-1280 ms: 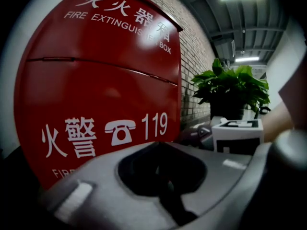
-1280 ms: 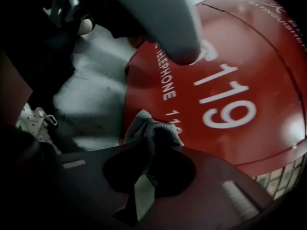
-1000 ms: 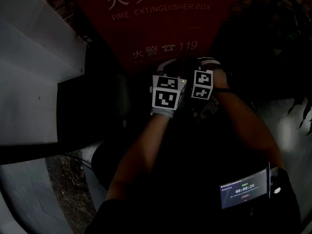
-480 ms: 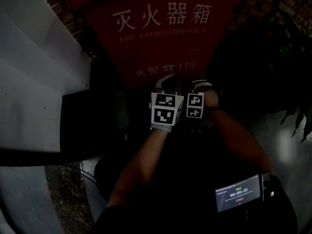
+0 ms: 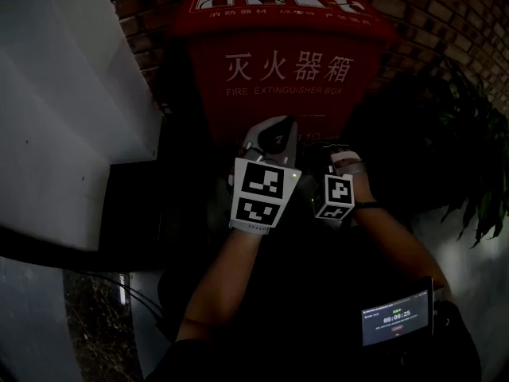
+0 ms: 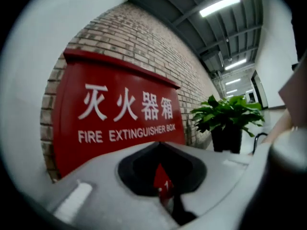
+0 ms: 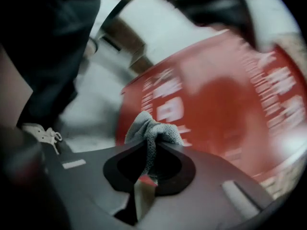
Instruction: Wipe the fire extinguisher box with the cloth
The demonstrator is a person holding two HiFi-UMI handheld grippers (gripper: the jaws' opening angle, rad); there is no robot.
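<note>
The red fire extinguisher box stands against the brick wall, with white lettering on its front. A grey cloth is bunched between the jaws of my right gripper, which is shut on it, close to the box's red front. In the head view my right gripper is low, before the box's lower right. My left gripper is raised in front of the box's lower middle. Its jaws are together with nothing between them. The head view is too dark to show the cloth.
A potted green plant stands right of the box. A white wall panel fills the left side, with a dark gap below it. A small lit screen sits at the person's waist.
The head view has tilted up, so the box's top now shows. My left gripper has risen in front of the box. My right gripper with the cloth has dropped lower and to the right.
</note>
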